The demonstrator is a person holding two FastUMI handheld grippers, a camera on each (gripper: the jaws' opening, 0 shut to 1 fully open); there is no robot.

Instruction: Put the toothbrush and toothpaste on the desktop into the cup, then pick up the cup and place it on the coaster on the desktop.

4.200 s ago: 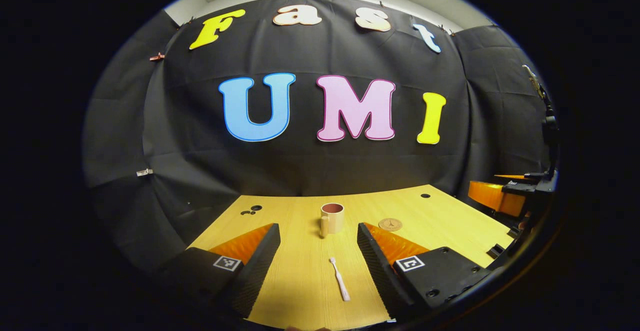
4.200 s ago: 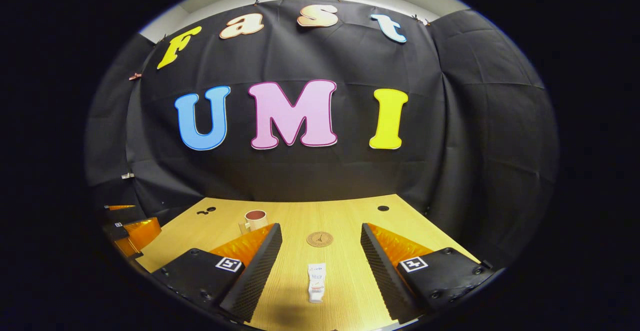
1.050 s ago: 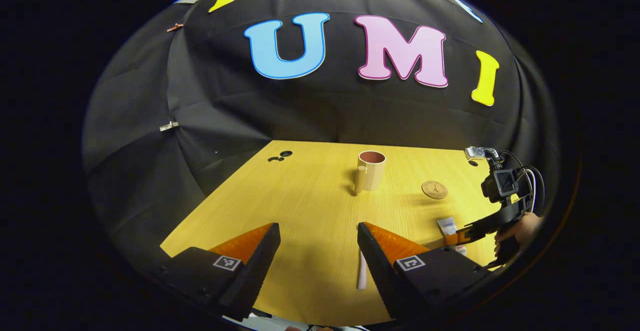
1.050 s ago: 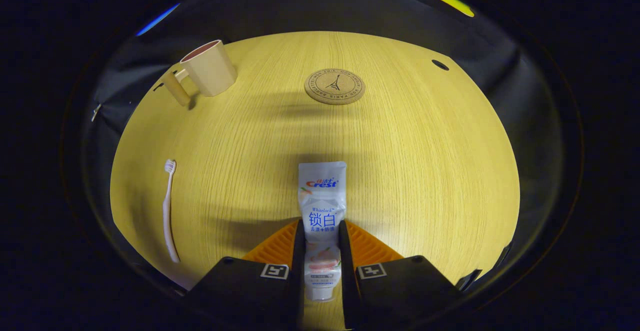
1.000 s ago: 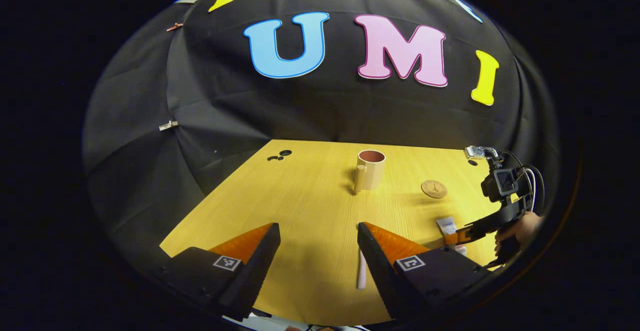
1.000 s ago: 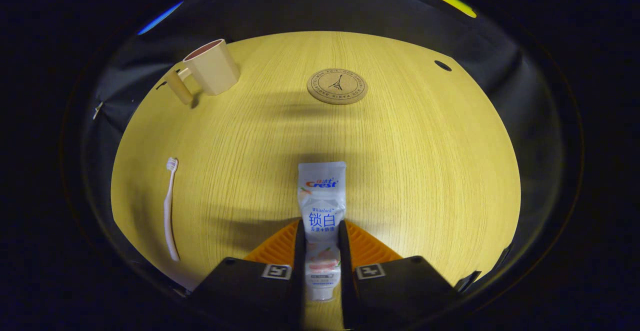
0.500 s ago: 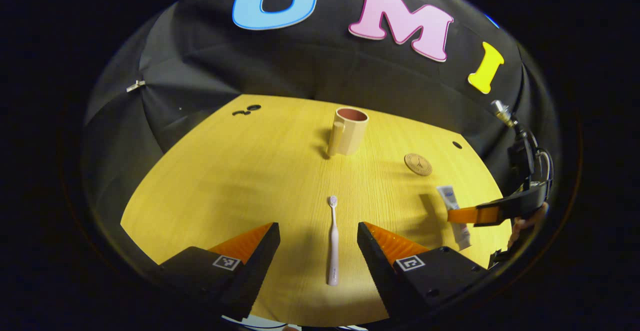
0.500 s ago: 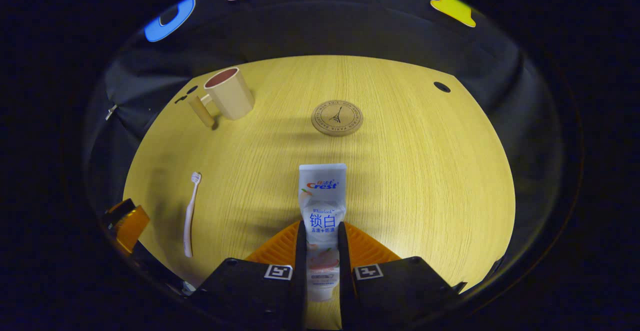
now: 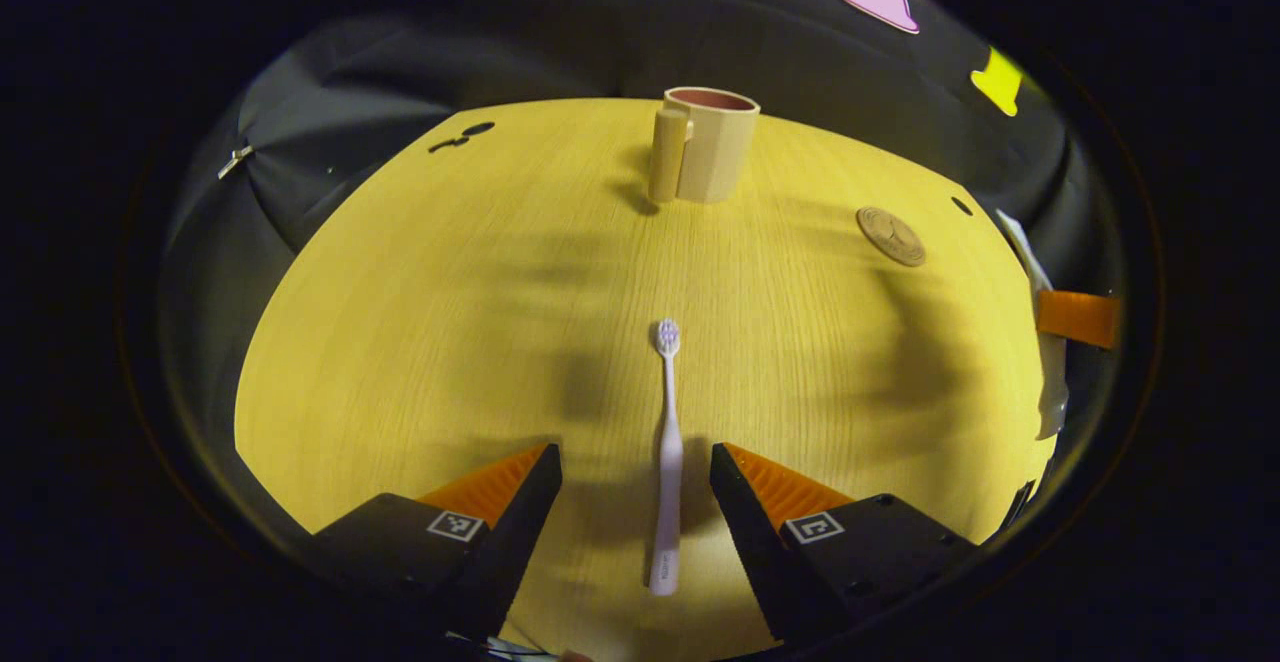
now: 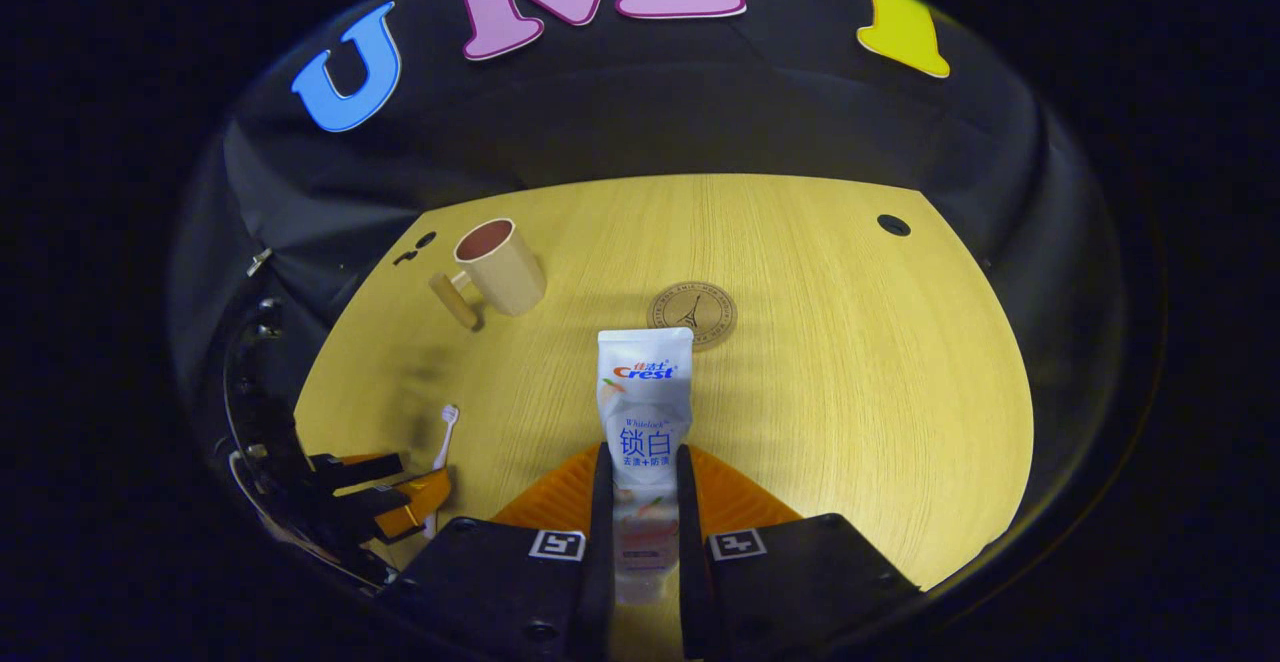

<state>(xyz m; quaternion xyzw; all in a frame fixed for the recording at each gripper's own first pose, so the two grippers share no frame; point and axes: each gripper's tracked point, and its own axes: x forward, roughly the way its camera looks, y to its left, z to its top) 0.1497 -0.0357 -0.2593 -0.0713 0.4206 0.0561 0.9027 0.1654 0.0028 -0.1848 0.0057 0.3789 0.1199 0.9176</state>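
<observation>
Neither item is in the cup (image 9: 705, 147) yet, so the task is at its first stage. The right gripper (image 10: 640, 532) has its fingers clamped on the lower part of the tube (image 10: 643, 412), which sticks out ahead of them, crimped end forward; judging by the desk (image 10: 850, 362) well below, the tube looks lifted clear. In the left gripper view the same tube and an orange finger show at the far right edge. The left gripper (image 9: 635, 502) has its fingers wide apart, one on each side of the brush (image 9: 666, 452), which lies flat on the desk with its bristled head pointing toward the cup and its handle end nearest the camera. The fingers are not touching the brush, so that grasp is not yet made; how close they are to the desk I cannot tell exactly. The cup stands upright and empty at the far side, left of centre in the right gripper view, its handle facing the near left. The coaster (image 10: 691, 313) lies bare, right of the cup and well apart from it, just beyond the tip of the held tube in the right gripper view. So one pickup seems done and one is about to happen. Still left, as I judge it: closing on the brush, dropping both items into the cup, then carrying the cup to the coaster.
</observation>
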